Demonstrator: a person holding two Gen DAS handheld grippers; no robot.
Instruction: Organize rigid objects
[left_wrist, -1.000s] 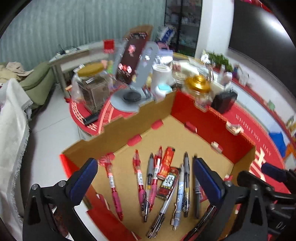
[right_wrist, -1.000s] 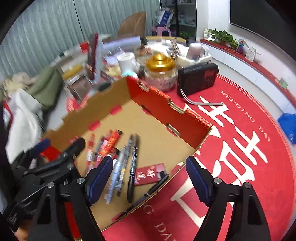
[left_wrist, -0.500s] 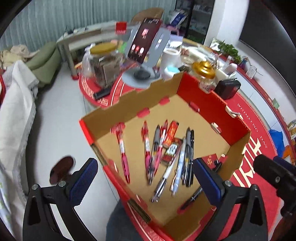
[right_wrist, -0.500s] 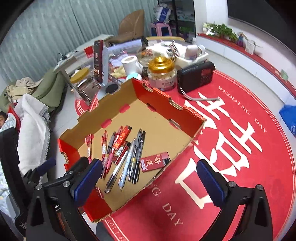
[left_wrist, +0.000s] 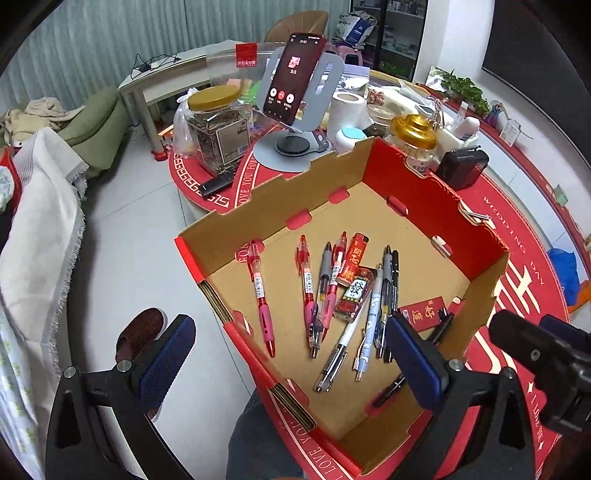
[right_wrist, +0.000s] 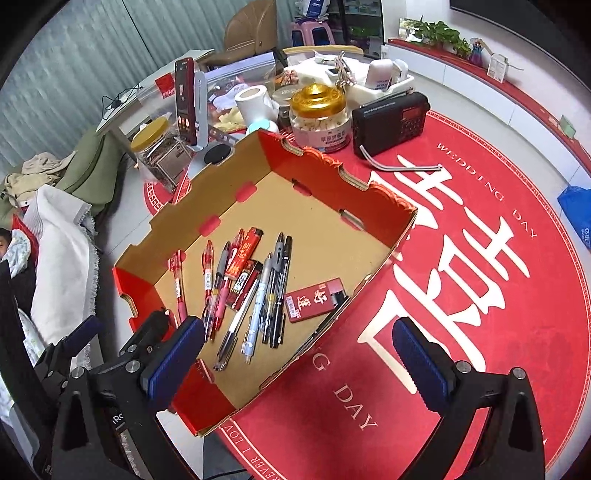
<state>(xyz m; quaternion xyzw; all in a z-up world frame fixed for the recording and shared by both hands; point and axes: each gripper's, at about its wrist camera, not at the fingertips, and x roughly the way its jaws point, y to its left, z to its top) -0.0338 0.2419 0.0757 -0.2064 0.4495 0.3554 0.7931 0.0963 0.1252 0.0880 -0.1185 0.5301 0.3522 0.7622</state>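
Inside, the pens (left_wrist: 325, 295) lie roughly parallel on the brown floor of the box (left_wrist: 436, 206): red and pink ones to the left, grey, white and black ones to the right, with two red lighters (left_wrist: 354, 258) among them and a flat red lighter (right_wrist: 316, 300) apart near the right wall. The box, red outside with scalloped walls, sits on the red tabletop (right_wrist: 480, 258), one corner overhanging its edge. The left gripper (left_wrist: 291, 363) and right gripper (right_wrist: 299, 356) both hover over the near side, fingers spread wide, holding nothing.
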